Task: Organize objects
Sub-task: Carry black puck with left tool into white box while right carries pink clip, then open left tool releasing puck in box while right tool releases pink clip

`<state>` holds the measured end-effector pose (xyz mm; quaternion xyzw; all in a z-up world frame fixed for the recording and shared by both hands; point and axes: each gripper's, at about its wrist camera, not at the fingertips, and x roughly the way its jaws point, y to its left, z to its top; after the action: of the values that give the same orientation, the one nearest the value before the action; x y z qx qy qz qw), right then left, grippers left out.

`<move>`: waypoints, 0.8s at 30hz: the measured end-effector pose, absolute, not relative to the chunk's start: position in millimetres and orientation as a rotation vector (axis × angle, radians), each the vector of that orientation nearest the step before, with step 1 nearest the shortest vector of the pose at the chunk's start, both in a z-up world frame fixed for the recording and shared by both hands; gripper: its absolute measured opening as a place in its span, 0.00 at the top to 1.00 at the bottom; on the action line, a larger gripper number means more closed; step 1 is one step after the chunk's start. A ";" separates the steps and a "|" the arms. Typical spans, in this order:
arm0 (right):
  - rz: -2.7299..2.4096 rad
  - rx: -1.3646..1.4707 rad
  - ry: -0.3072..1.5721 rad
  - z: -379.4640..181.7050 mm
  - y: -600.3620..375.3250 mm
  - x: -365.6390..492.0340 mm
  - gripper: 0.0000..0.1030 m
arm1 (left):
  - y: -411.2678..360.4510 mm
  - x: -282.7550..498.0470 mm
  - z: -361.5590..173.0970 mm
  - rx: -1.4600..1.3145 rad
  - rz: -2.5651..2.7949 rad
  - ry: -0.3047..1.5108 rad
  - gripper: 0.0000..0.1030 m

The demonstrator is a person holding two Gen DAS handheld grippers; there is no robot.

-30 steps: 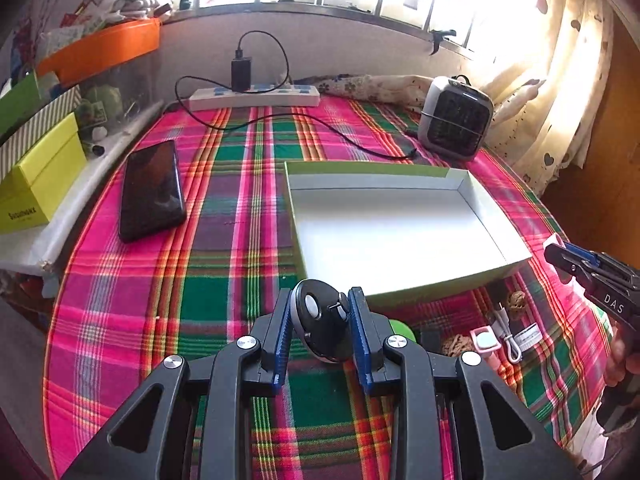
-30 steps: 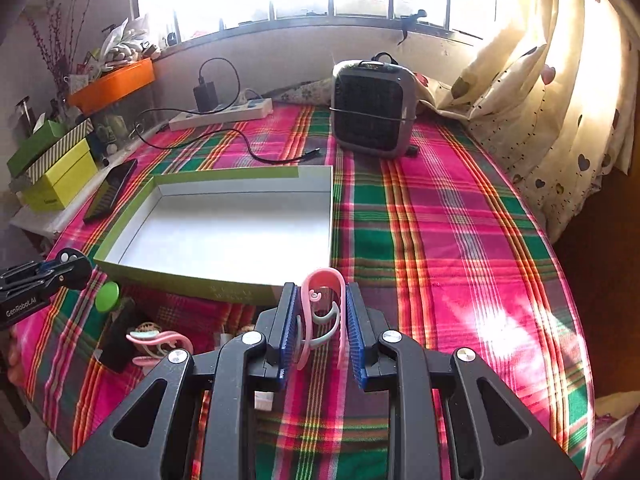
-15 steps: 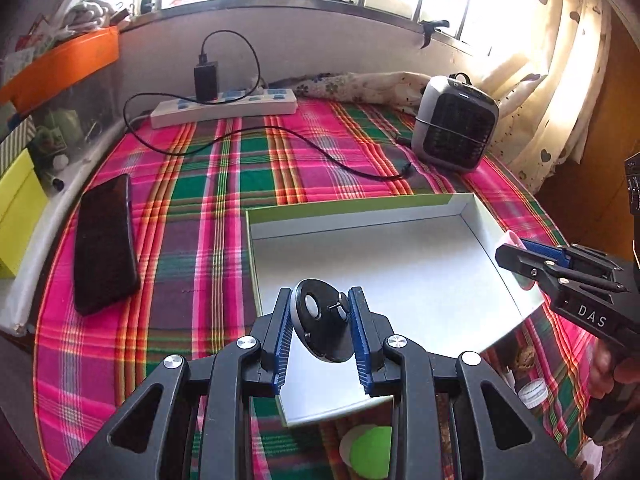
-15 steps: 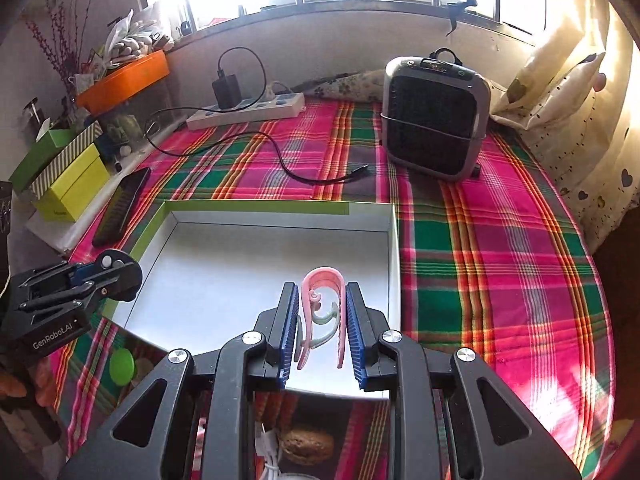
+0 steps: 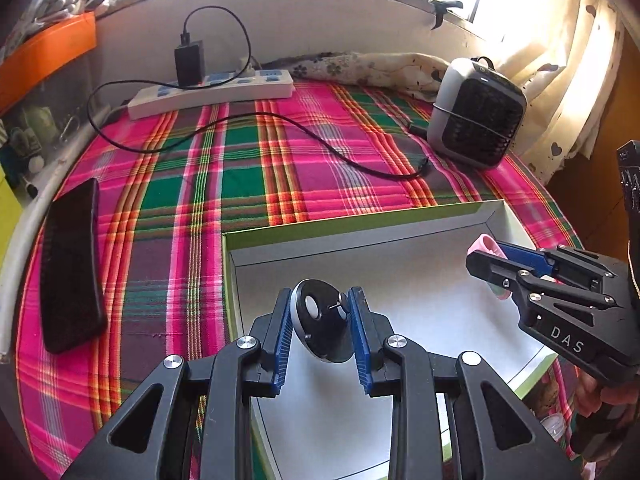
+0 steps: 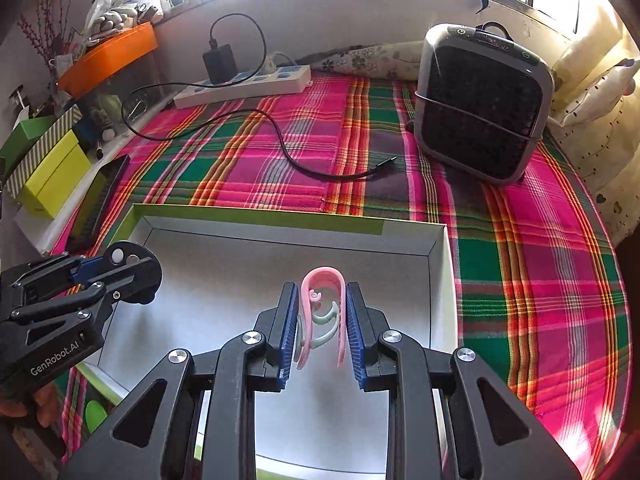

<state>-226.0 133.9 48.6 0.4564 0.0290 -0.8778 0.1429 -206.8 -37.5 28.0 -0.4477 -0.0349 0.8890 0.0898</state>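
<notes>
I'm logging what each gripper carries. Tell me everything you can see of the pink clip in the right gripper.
The pink clip is a narrow arched loop of glossy plastic, its bend pointing away from the camera. Inside the arch sit a small pink curl and pale green curved pieces. The right gripper holds it upright, the blue ribbed jaws pressing its two sides. It hangs above the white floor of the open green-edged box, touching nothing else.

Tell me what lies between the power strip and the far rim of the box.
In both wrist views, only plaid tablecloth crossed by the black charger cable, its loose plug end lying free, separates the power strip from the box.
</notes>
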 end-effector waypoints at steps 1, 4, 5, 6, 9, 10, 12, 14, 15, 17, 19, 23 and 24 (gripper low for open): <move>-2.531 1.319 0.088 48.1 133.3 -227.8 0.76 | -37.5 -208.3 26.5 -1.342 2.641 -0.107 0.75; -2.532 1.327 0.102 45.8 131.1 -231.6 0.76 | -35.7 -209.6 26.6 -1.329 2.641 -0.092 0.75; -2.530 1.332 0.104 44.7 130.3 -233.0 0.76 | -35.7 -210.5 26.0 -1.330 2.641 -0.091 0.75; -2.528 1.335 0.104 43.8 129.9 -234.1 0.76 | -36.0 -211.5 25.7 -1.328 2.641 -0.091 0.75; -2.522 1.337 0.112 42.0 126.7 -236.1 0.76 | -35.1 -213.0 25.3 -1.325 2.644 -0.077 0.75; -2.521 1.338 0.114 41.3 125.7 -236.5 0.76 | -34.5 -213.4 24.9 -1.324 2.644 -0.071 0.75; -2.512 1.347 0.120 39.2 124.0 -237.8 0.76 | -33.6 -213.9 24.4 -1.323 2.641 -0.067 0.74; -2.502 1.355 0.127 36.8 121.9 -239.4 0.76 | -33.0 -215.5 23.3 -1.333 2.635 -0.073 0.74; -2.502 1.360 0.127 35.7 121.4 -240.1 0.76 | -32.0 -215.8 23.3 -1.334 2.637 -0.067 0.74; -2.503 1.364 0.119 34.2 122.1 -240.6 0.76 | -30.5 -215.7 23.0 -1.330 2.644 -0.046 0.74; -2.503 1.361 0.118 34.4 122.4 -240.6 0.73 | -30.4 -215.6 22.7 -1.327 2.644 -0.042 0.74; -2.508 1.359 0.109 33.9 122.7 -241.1 0.59 | -30.9 -216.1 22.7 -1.323 2.641 -0.049 0.72; -2.508 1.358 0.104 33.9 122.9 -240.8 0.58 | -30.7 -215.9 22.7 -1.321 2.642 -0.048 0.72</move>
<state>-240.8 122.9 33.9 0.4709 0.0360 -0.8697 0.1436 -215.9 -30.7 22.7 -0.4452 -0.0163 0.8904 0.0935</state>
